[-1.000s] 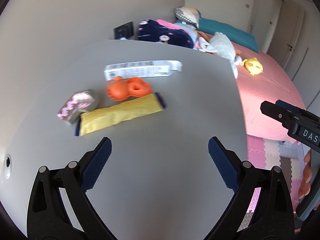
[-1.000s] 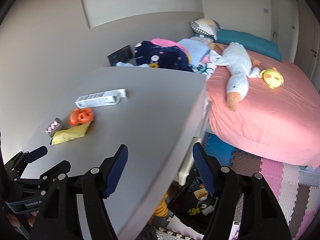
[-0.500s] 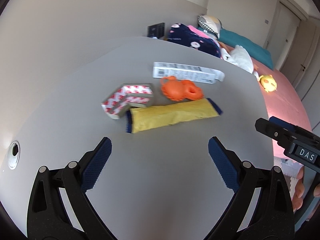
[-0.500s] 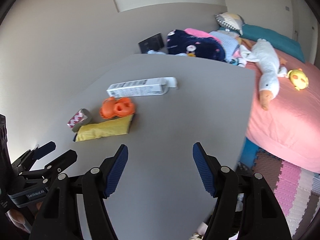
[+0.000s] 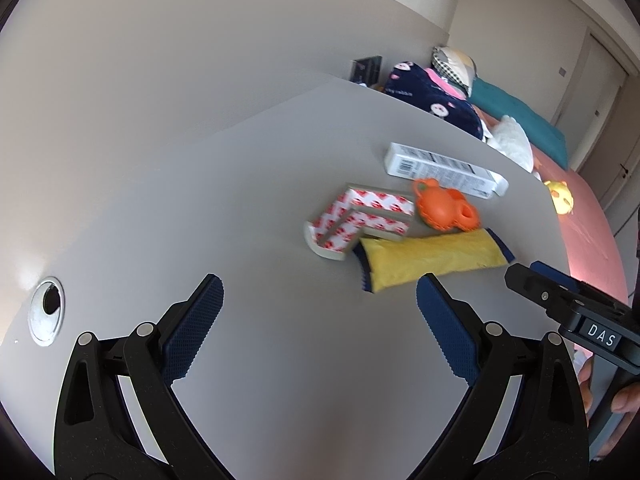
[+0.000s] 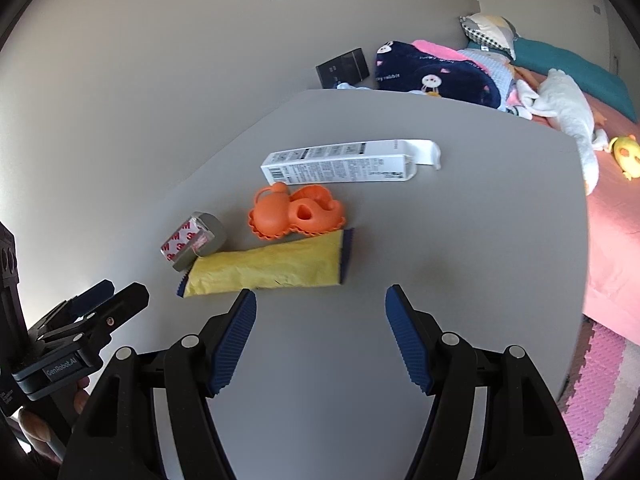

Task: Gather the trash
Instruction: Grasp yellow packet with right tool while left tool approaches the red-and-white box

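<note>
On the grey table (image 6: 480, 240) lies a cluster of trash: a yellow wrapper (image 6: 268, 266), an orange plastic piece (image 6: 296, 216), a long white carton (image 6: 340, 162) and a grey foam corner with red-printed tape (image 6: 192, 246). The same wrapper (image 5: 432, 258), orange piece (image 5: 444, 210), carton (image 5: 440, 168) and taped corner (image 5: 356, 224) show in the left wrist view. My right gripper (image 6: 320, 312) is open just short of the wrapper, nothing between its fingers. My left gripper (image 5: 320, 308) is open, empty, left of the pile. Each gripper shows at the other view's edge.
A round cable hole (image 5: 46, 314) is set in the table at the left. Beyond the table's right edge lie a pink bed (image 6: 616, 224) with soft toys (image 6: 572, 112) and folded clothes (image 6: 432, 68), and a pink foam floor mat (image 6: 596, 392).
Both grippers have moved across the table toward the trash pile, which now looks larger and closer. The left one has also rolled. Both jaws stayed open.
</note>
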Motion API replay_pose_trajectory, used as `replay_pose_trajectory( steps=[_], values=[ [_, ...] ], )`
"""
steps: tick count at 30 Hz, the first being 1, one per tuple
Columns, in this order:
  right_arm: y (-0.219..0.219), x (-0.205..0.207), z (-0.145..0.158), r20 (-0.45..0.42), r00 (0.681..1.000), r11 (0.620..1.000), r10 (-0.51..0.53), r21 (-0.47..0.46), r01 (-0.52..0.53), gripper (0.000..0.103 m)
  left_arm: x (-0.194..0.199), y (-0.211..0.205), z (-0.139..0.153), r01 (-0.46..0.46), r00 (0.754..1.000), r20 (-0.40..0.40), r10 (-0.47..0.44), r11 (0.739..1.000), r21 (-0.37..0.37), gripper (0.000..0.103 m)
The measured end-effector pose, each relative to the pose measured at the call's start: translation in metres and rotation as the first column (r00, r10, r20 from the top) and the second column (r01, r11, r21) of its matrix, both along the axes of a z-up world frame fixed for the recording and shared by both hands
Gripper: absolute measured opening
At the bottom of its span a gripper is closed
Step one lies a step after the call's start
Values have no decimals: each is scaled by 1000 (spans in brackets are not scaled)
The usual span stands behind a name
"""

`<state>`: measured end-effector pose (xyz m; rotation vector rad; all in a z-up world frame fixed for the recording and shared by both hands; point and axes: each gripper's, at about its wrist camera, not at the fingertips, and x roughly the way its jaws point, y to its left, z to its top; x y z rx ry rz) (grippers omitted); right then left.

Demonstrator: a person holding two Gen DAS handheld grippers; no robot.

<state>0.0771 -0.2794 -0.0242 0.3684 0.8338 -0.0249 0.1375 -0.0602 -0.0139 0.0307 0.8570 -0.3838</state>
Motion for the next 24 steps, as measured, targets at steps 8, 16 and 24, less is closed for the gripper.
replay_pose_trajectory(
  steps=[8,16,24],
  values=[
    [-8,21,-8,5,999,989,-45,139,44,68,16,7,-1,-19,1000,10,19,1000,19,94],
    [-10,35,-19,-20,999,974,-44,223,47,39,28,2,-4,-7,1000,3,7,1000,23,94],
    [-13,30,-13,38,998,980,-42,198,34,5,34,-8,-7,11,1000,3,-12,999,38,94]
  ],
)
